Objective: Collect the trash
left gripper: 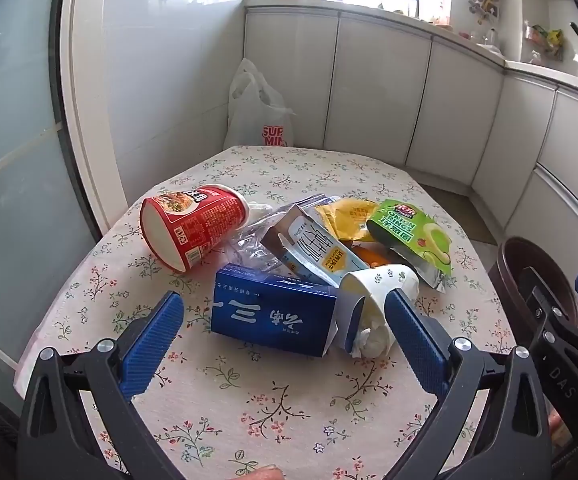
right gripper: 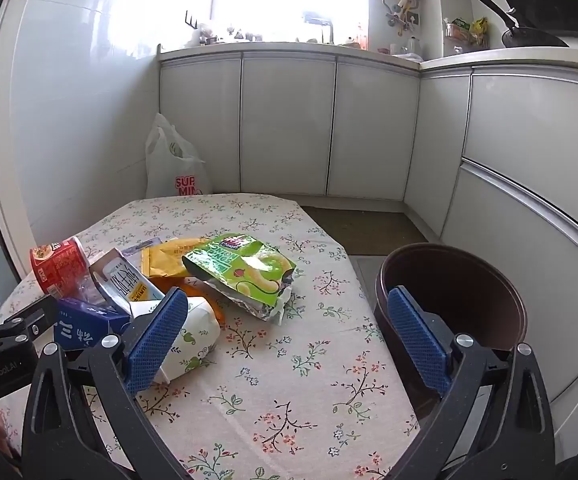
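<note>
A heap of trash lies on the flowered table (left gripper: 273, 400): a red noodle cup (left gripper: 193, 224) on its side, a blue box (left gripper: 273, 312), a milk carton (left gripper: 313, 248), a white paper cup (left gripper: 377, 300) tipped over, a yellow packet (left gripper: 349, 216) and a green onion-rings bag (left gripper: 413, 236). My left gripper (left gripper: 285, 328) hovers open just before the blue box and paper cup, touching nothing. My right gripper (right gripper: 289, 328) is open above bare cloth, its left finger near the paper cup (right gripper: 193, 336); the green bag (right gripper: 245, 272) lies ahead.
A dark brown bin (right gripper: 461, 280) stands beside the table's right edge, behind my right finger. A white plastic shopping bag (left gripper: 257, 112) sits on the floor past the table's far end. Grey cabinets line the back and right.
</note>
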`<action>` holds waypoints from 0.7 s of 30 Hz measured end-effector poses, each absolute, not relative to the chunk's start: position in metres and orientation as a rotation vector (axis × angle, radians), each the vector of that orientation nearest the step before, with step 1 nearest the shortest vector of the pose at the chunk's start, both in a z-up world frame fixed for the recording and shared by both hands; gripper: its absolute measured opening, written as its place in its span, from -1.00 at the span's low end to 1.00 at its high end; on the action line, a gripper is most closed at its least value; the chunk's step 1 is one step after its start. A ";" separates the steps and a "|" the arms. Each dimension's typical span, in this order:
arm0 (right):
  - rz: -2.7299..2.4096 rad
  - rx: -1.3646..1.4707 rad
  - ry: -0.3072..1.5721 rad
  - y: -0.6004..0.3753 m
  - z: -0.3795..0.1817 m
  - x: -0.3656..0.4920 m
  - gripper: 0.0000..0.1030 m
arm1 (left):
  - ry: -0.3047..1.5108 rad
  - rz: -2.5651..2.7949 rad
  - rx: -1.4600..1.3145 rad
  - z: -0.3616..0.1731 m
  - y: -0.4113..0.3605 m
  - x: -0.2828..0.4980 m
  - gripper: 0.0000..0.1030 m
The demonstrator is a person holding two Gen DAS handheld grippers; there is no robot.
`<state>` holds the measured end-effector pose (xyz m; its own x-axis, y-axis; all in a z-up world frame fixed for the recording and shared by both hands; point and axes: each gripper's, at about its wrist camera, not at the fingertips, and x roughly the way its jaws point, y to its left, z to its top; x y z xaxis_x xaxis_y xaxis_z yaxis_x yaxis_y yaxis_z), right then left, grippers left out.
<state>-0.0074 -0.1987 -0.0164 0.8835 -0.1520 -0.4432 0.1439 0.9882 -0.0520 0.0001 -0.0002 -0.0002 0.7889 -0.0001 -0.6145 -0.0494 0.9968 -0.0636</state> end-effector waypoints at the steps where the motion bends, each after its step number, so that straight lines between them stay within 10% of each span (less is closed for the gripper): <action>1: -0.156 -0.020 0.462 -0.198 -0.017 -0.008 0.86 | 0.662 0.027 -0.077 -0.001 0.000 0.000 0.89; 21: -0.166 -0.019 0.453 -0.198 -0.014 -0.009 0.86 | 0.652 0.004 -0.095 0.003 -0.001 -0.001 0.89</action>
